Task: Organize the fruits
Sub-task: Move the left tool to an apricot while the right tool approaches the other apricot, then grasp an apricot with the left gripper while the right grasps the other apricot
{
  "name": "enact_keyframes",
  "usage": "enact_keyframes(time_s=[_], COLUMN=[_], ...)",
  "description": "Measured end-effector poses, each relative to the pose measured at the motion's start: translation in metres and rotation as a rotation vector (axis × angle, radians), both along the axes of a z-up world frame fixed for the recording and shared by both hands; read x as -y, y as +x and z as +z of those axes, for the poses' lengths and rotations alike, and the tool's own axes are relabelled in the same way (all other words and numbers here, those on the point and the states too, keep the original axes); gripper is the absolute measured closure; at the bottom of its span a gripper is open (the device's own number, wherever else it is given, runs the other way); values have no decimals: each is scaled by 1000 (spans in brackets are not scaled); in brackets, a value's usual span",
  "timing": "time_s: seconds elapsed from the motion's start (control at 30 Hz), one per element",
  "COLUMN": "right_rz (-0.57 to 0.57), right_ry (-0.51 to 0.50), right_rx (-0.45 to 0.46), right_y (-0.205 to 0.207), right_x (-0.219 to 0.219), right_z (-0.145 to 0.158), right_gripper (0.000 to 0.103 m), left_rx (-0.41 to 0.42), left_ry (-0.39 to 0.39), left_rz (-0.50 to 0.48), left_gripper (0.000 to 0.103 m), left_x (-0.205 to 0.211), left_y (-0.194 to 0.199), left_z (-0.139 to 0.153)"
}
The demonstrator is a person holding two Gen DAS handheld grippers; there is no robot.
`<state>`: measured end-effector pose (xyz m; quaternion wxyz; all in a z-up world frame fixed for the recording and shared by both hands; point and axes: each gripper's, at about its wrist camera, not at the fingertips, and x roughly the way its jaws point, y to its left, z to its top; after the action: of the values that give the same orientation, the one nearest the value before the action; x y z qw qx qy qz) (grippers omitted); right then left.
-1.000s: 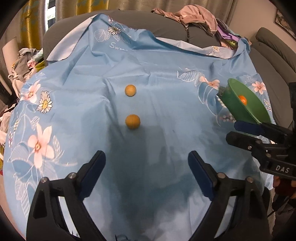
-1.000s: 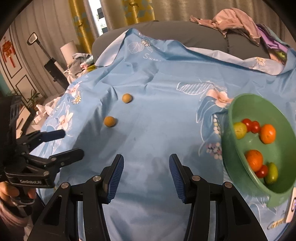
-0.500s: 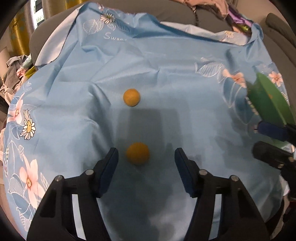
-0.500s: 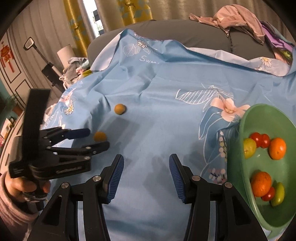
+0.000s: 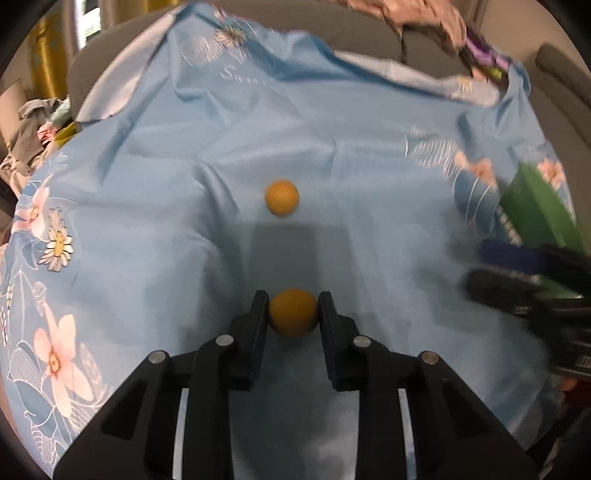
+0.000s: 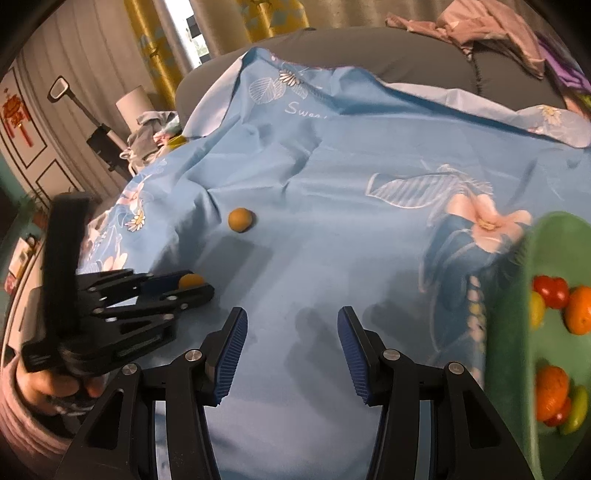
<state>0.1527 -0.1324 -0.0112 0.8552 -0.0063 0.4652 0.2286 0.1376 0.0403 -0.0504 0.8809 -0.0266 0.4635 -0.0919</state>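
Observation:
My left gripper [image 5: 293, 300] is shut on a round yellow-orange fruit [image 5: 293, 312] low over the blue floral cloth [image 5: 147, 240]. It also shows in the right wrist view [image 6: 194, 286], with the fruit [image 6: 190, 280] between its fingers. A second yellow-orange fruit [image 5: 282, 197] lies on the cloth just beyond; the right wrist view [image 6: 240, 219] shows it too. My right gripper [image 6: 291, 317] is open and empty above the cloth. A green bowl [image 6: 532, 280] at the right holds several fruits, orange, red and yellow-green. Its rim shows in the left wrist view [image 5: 535, 206].
The cloth covers a grey sofa [image 6: 388, 51]. Clothes [image 6: 480, 26] lie on the sofa back at the far right. More laundry [image 5: 33, 122] is piled off the cloth's left edge. Yellow curtains [image 6: 266, 18] hang behind.
My left gripper has moved forward and down over the nearer fruit and shut on it. The right gripper has stayed open and shifted slightly left, so less of the bowl shows.

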Motion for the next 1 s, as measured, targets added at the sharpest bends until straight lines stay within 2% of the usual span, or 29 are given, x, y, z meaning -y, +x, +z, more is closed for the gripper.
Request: enact_keyframes(time_s=[0.1,0.2,0.53,0.77,0.9,1.0], right_rz=[40,82,114,101,94,77], right_ry=[14,25,-30,-94,-109,-82], right_rx=[-8,-17,-6,35,38,17], right_y=[16,31,80,88,86,80], right_x=[-18,-40,-97,-112,-112,-105], right_z=[-5,-10,-33,-43,-41,-36], right_gripper=[52,52,52,74,75,75], left_rx=[65,94,90,81,81,84], left_ry=[-38,-46,-92,-100,-97,-91], left_rz=[28,56,83,76,75,64], left_gripper=[76,76,76,76,76,76], left_x=[-14,-26,-54,-55,-54,-50], left_y=[-6,-7,-11,-13,-14,-16], left_z=[19,28,26,24,25,29])
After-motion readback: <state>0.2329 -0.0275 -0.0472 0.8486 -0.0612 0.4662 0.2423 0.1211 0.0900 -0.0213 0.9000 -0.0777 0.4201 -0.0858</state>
